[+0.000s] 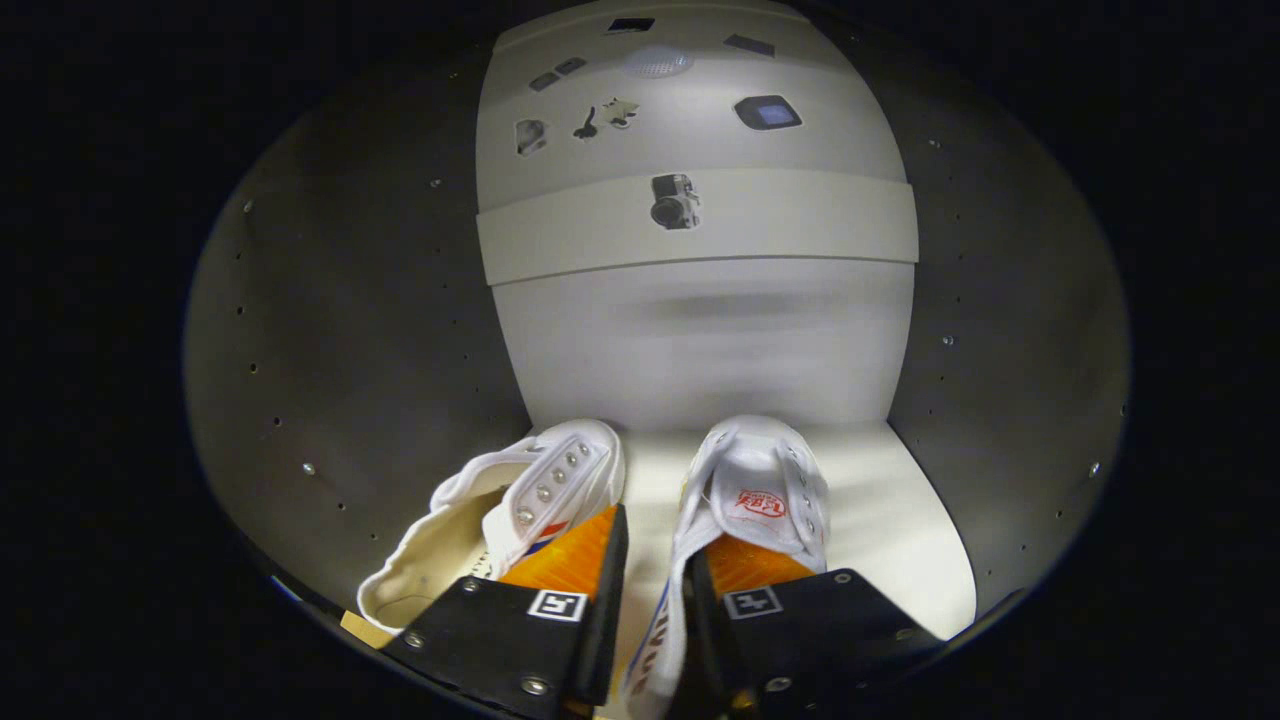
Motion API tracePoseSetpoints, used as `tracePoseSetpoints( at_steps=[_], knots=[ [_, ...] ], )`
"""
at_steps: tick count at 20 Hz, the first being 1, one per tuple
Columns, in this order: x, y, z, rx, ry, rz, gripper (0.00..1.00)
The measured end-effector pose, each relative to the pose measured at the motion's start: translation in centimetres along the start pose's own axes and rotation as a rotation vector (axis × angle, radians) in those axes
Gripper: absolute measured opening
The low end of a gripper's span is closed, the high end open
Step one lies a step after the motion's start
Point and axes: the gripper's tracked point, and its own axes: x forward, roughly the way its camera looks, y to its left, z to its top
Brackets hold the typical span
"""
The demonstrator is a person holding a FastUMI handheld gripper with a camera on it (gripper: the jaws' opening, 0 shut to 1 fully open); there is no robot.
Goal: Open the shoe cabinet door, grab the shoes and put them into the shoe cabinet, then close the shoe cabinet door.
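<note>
Two white canvas shoes lie on the pale shelf floor inside the shoe cabinet. The left shoe is tipped over to the left, its eyelet flap resting on my left finger. The right shoe stands upright, with its tongue over my right finger and its inner side wall pressed along that finger. My gripper is open: the left finger's inner face is bare, and a strip of shelf shows in the gap between the fingers.
The cabinet's white back wall stands just beyond the shoes' toes. Grey side walls with rows of small holes close in on the left and right. A white upper shelf edge with small pictures crosses overhead.
</note>
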Motion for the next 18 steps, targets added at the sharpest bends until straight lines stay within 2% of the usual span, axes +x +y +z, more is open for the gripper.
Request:
tracePoseSetpoints(
  at_steps=[3, 7, 9, 12, 18],
  knots=[
    [-1.8, 0.0, 0.3, -0.020, -0.010, -0.053, 0.71],
    [-5.5, 0.1, 0.6, -0.029, -0.034, -0.107, 0.90],
    [-8.0, 0.4, 1.1, -0.031, -0.062, -0.133, 0.93],
    [-12.3, 1.3, 0.8, -0.027, -0.083, -0.166, 0.93],
    [-22.4, 2.9, -3.1, -0.046, -0.078, -0.212, 0.93]
  ],
)
